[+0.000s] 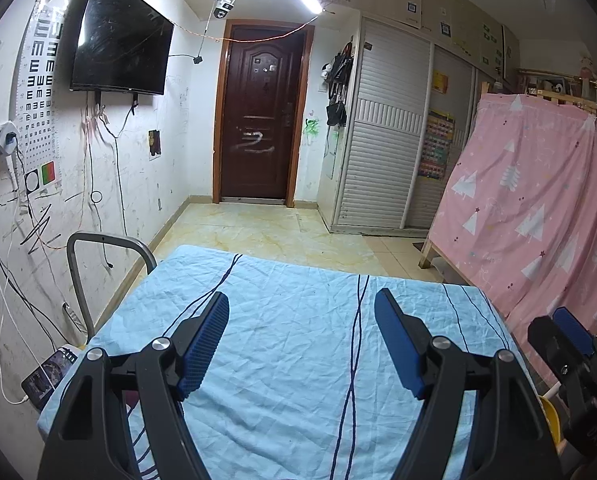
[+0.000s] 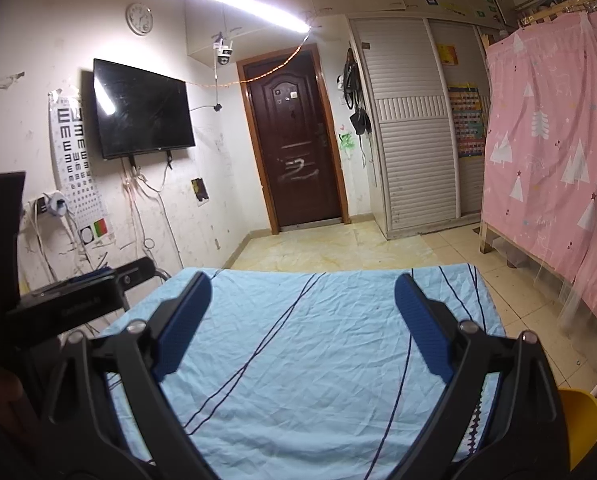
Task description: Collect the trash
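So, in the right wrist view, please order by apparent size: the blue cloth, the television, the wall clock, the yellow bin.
1. blue cloth, though it is nearest the camera
2. television
3. yellow bin, only partly in view, so unsure
4. wall clock

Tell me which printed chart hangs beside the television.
The eye chart, white with black E letters, left of the television; the colourful grid chart hangs on the wardrobe.
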Motion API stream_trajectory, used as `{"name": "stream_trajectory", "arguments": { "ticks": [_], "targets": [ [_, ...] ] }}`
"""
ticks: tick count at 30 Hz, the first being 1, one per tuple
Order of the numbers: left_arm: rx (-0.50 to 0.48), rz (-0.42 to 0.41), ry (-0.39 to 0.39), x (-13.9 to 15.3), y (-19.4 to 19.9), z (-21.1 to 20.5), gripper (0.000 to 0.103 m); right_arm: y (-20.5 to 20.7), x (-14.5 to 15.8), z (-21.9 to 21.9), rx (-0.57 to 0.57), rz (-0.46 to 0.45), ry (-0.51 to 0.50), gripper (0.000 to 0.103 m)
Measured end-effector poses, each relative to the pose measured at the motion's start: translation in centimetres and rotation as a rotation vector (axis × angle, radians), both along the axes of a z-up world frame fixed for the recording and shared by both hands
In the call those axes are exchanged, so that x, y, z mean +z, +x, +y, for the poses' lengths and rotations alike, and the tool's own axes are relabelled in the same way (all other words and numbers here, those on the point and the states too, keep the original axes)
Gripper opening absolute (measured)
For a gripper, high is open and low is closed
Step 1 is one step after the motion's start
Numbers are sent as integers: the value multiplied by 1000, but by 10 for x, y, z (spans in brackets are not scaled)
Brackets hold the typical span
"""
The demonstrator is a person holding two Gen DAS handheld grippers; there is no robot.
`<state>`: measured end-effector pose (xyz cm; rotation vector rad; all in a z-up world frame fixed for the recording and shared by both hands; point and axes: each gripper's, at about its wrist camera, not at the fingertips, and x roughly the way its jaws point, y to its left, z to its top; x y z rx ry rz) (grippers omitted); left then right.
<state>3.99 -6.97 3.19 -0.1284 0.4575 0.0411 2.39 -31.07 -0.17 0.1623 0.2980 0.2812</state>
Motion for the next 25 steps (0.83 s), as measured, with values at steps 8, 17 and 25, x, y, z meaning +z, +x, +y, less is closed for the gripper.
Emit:
{"name": "stream_trajectory", "arguments": {
  "ticks": [8, 17, 25],
  "targets": [
    [10, 9, -6, -3, 1, 2, 67, 0, 0, 2, 1, 2, -1, 89],
    [15, 12, -7, -4, 2, 3, 68, 2, -4, 7, 6, 5, -6, 89],
    [23, 21, -13, -6, 4, 9, 69, 3, -10, 10, 9, 12, -8, 89]
  ]
}}
